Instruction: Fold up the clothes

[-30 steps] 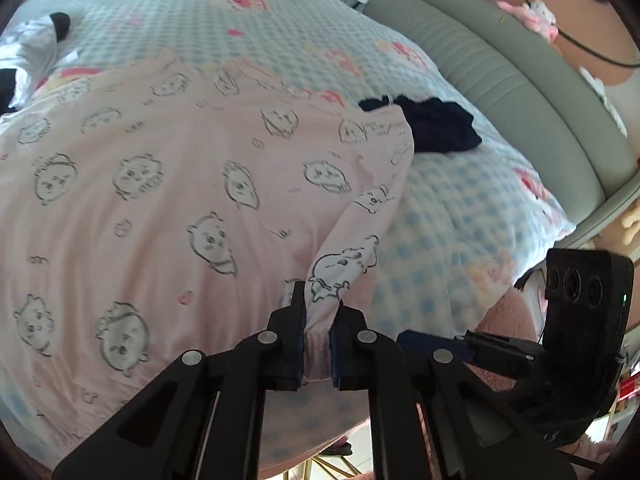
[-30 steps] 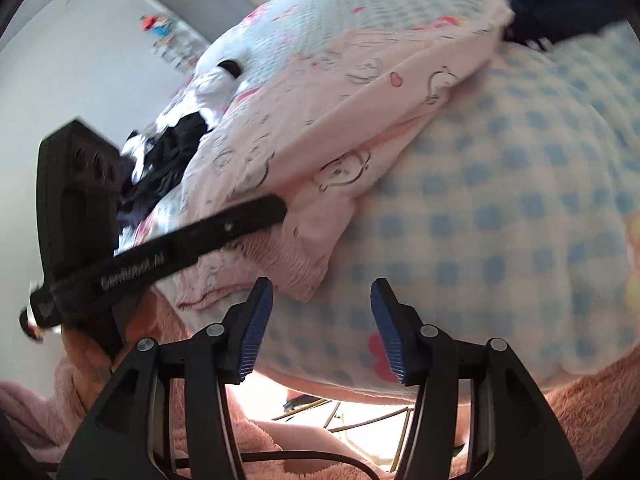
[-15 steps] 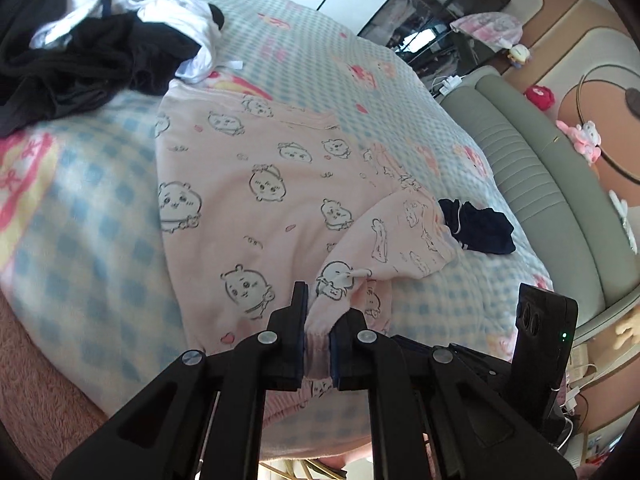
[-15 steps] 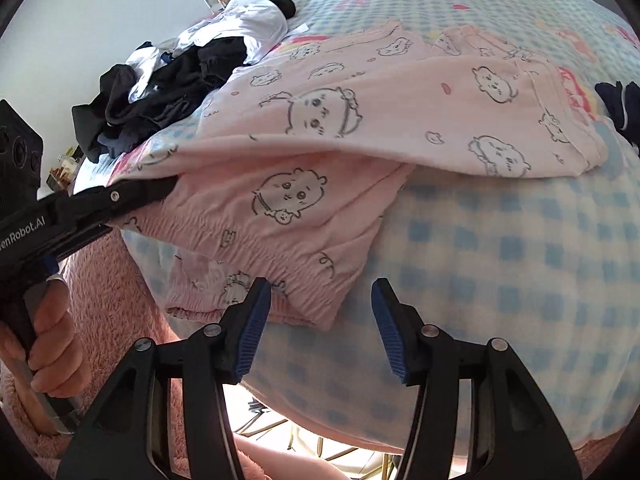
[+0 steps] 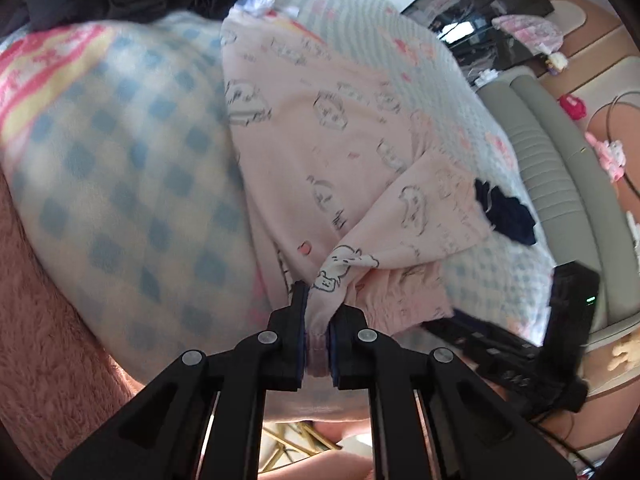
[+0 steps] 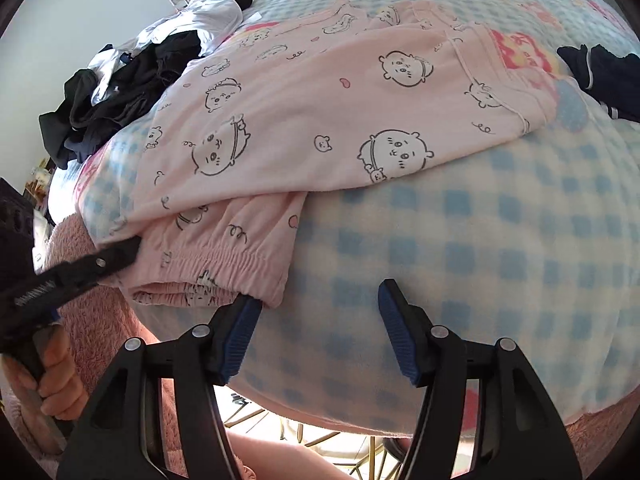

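Note:
Pink pyjama trousers [image 5: 320, 128] printed with cartoon faces lie folded over themselves on the blue checked bed cover [image 5: 132, 184]. My left gripper [image 5: 318, 320] is shut on the trousers' edge near the elastic waistband at the bed's near edge. In the right wrist view the trousers [image 6: 340, 120] lie spread out, the gathered waistband [image 6: 212, 268] hanging at the front. My right gripper [image 6: 320, 312] is open and empty, its left fingertip [image 6: 244, 320] close to the waistband corner. The left gripper [image 6: 100, 260] shows there at the left, gripping the cloth.
A heap of black and white clothes [image 6: 132, 76] lies at the far left of the bed. A small dark navy garment [image 6: 604, 76] lies to the right of the trousers. A grey padded headboard [image 5: 560, 168] runs along the right. A pink fluffy blanket [image 5: 44, 340] covers the near edge.
My left gripper has pulled the held edge down toward the bed's near edge, laying the fold over. My right gripper has moved closer to the waistband corner, still open.

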`<state>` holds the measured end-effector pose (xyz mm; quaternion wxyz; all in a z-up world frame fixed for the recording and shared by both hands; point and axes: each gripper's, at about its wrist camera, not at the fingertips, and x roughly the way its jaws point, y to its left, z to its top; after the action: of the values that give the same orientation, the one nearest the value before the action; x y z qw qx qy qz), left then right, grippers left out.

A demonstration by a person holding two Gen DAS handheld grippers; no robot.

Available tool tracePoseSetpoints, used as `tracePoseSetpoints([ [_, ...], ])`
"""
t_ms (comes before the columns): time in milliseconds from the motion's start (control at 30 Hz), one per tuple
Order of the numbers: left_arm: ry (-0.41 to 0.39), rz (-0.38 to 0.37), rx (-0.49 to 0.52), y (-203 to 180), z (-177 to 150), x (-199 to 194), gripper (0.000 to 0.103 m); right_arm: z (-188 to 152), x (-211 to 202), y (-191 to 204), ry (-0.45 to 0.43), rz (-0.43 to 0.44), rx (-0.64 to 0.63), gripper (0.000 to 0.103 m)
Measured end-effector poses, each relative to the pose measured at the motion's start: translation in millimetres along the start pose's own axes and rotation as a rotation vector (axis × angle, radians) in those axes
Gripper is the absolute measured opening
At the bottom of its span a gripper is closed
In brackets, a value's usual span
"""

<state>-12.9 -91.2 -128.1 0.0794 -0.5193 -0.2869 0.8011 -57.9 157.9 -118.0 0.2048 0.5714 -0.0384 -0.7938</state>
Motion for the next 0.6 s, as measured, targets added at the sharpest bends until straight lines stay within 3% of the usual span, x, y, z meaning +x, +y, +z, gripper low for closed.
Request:
tracePoseSetpoints([
  [167, 0.016, -0.192, -0.057, 4.4, 2.7, -12.4, 0.010, 2.2, -24.9, -4.6, -0.048, 0.195, 0.048, 0.061],
  [233, 0.057, -0.279, -0.107, 6.8, 3.9, -12.4, 0.010, 4.1, -27.3, -6.8, -0.065, 0.224, 0.060, 0.061],
  [267, 0.054, -0.273, -0.110, 5.8, 3.1, -13.4, 0.010, 5.3, -25.3, -7.1, -0.065, 0.218, 0.062, 0.061],
  [400, 0.037, -0.133, -0.080, 5.4, -2.4, -10.2, 0.015, 7.1, -0.1, -7.4, -0.038, 0.144, 0.051, 0.059],
  [467, 0.031, -0.139, -0.098, 8.2, -4.0, -10.4, 0.033, -0.6, 15.4, -13.0, -0.017, 0.073, 0.046, 0.058],
  [533, -0.027, -0.195, -0.057, 1.2, -2.4, -22.4, 0.054, -5.3, 13.9, -20.8, -0.030, 0.092, 0.085, 0.058],
  [600, -0.040, -0.136, 0.003, -6.6, -0.3, -22.9, 0.057, -6.2, 7.1, -26.5, -0.052, 0.140, 0.125, 0.061],
])
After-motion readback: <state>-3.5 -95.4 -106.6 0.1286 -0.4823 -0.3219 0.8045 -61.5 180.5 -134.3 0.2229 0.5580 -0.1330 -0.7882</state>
